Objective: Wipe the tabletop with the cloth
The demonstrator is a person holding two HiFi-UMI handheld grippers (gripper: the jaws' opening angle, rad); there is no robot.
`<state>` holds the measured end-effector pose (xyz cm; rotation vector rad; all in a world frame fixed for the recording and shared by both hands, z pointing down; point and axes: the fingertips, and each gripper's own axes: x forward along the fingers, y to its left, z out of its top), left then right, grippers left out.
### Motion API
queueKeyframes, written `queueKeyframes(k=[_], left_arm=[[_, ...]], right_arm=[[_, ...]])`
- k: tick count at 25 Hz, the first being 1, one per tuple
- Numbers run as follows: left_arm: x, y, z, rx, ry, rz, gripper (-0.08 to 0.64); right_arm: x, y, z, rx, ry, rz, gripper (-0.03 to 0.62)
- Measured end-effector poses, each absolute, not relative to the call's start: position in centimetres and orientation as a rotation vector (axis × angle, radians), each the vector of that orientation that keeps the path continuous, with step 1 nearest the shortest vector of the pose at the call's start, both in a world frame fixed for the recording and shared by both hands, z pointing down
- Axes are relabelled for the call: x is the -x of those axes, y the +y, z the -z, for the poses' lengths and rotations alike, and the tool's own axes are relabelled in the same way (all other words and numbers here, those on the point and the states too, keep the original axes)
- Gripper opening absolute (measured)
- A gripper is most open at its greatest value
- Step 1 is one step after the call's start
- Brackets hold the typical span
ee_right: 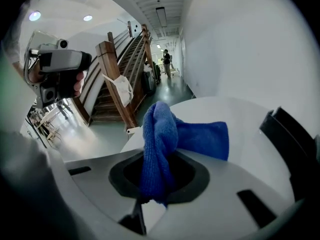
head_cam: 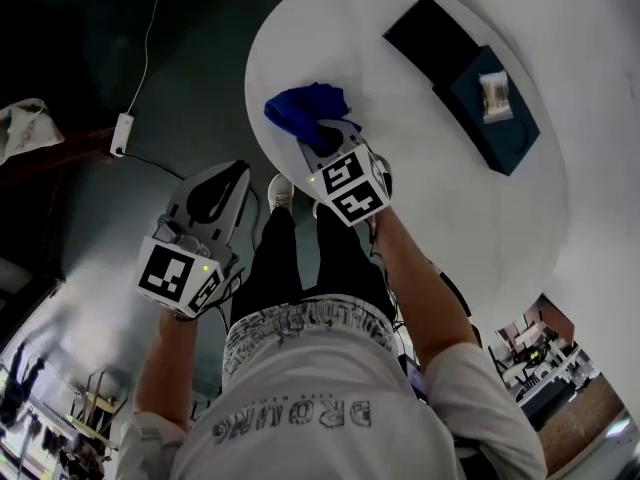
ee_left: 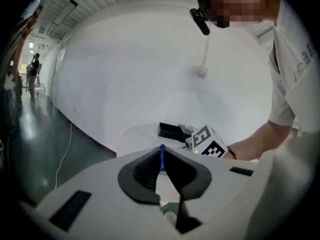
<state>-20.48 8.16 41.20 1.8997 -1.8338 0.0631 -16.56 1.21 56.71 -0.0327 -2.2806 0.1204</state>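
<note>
A blue cloth (head_cam: 305, 111) hangs bunched over the near left edge of the round white table (head_cam: 430, 178). My right gripper (head_cam: 326, 140) is shut on the blue cloth; in the right gripper view the cloth (ee_right: 200, 139) rises out of the jaws of the right gripper (ee_right: 159, 160) and folds over toward the tabletop (ee_right: 235, 114). Lower left, my left gripper (head_cam: 220, 183) is held off the table, over the dark floor. The jaws of the left gripper (ee_left: 161, 155) are shut on nothing, and they point at the table (ee_left: 137, 134).
A black box (head_cam: 425, 28) and a dark blue box (head_cam: 497, 113) with a small packet on it lie on the table's far side. A cable with a white plug strip (head_cam: 122, 133) runs over the floor. A wooden staircase (ee_right: 117, 74) stands beyond the table.
</note>
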Motion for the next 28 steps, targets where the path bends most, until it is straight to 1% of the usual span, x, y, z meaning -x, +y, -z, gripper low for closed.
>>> queueKeyframes(k=[13, 28], left_arm=[[14.6, 4.1, -40.2, -2.080, -1.665, -0.132, 0.037], [5.6, -1.3, -39.4, -2.297, -1.431, -0.207, 0.037]], right_arm=[[9.3, 2.0, -56.6, -0.056, -2.269, -0.200, 0.071], [-2.3, 1.5, -57.3, -0.267, -2.241, -0.354, 0.067]])
